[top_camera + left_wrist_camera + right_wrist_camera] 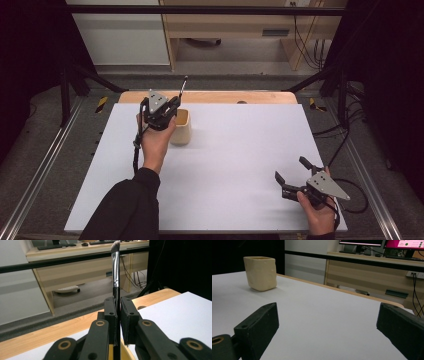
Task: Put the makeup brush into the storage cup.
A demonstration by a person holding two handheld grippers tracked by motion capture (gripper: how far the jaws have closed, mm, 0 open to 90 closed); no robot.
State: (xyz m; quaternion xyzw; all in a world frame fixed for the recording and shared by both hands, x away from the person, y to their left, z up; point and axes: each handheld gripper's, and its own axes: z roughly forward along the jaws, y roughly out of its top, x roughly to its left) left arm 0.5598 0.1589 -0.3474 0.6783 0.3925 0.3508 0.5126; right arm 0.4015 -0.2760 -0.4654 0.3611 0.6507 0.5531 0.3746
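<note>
Two hand-held grippers work over the desk (225,165), a white board on a wooden top, in the high view. The left hand-held gripper (167,107) hangs just above the cream square ceramic cup (181,127) near the far left of the board, close to the far edge where a strip of wood shows. A slim black-handled makeup brush (184,85) rises from its jaws, tilting away past that edge. The right hand-held gripper (292,175) sits near the near right corner, jaws spread apart, pointing left across the bare middle of the board. Wide open surface lies between the two.

From the left gripper view, the left hand-held gripper (118,315) is clamped on the brush (115,267), whose handle stands upright between the pads, silver ferrule and grey bristles on top. A sliver of the cup's yellow inside shows beneath the jaws. The wooden far edge runs just ahead, with floor and a wooden cabinet beyond.

In the right gripper view, the right hand-held gripper (329,325) holds its jaws wide apart with nothing between them. The cup (260,272) stands well off at upper left, near the board's wood-trimmed edge, with bare white surface before it.
</note>
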